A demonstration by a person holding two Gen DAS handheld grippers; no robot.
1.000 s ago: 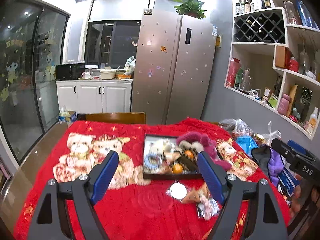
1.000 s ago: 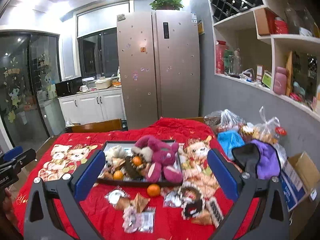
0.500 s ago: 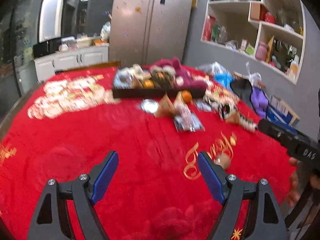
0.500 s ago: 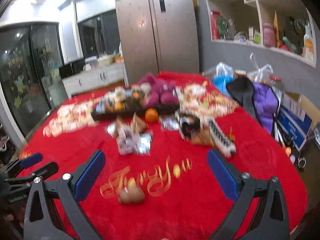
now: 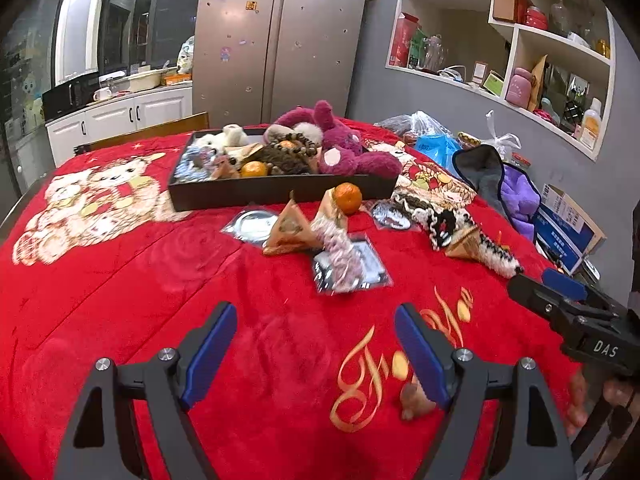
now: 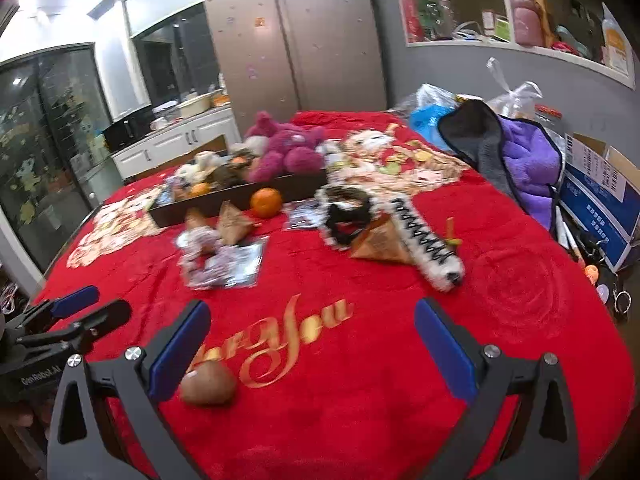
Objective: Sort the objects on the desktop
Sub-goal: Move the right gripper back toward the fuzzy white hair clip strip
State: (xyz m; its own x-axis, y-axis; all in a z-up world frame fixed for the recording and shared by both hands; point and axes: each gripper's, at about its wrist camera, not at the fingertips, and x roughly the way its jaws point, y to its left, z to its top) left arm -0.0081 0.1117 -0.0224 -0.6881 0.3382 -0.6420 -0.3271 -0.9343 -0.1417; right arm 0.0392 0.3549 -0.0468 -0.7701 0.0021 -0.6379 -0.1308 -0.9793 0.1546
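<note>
**Cluttered red tabletop in a kitchen, two grippers held wide apart over it**

A plush red blanket (image 5: 120,280) printed with teddy bears and gold script covers a table. Toward its far side sits a shallow black rectangular tray (image 5: 280,190), heaped with small soft toys, a string of brown beads and an orange fruit; a magenta plush bear (image 5: 348,152) sprawls over its right end. Just in front of the tray lies a loose orange mandarin (image 5: 347,198), beside tan triangular paper packets (image 5: 288,228) and a clear plastic pouch holding a pale pink scrunchie (image 5: 344,260). To the right lies a black-and-white knitted band (image 6: 424,240).

Nearest the viewer, on the gold lettering, rests a small brown rounded object (image 6: 208,384), just beside the left finger of the right gripper (image 6: 312,344). That gripper's blue-padded jaws stand wide apart and hold nothing. The left gripper (image 5: 316,352) is likewise spread and empty above bare blanket.

Behind the table stand a tall silver double-door refrigerator (image 5: 280,36), white cabinets (image 5: 132,116) under a dark window, and white wall shelves (image 5: 520,40) of jars and boxes on a grey wall.
</note>
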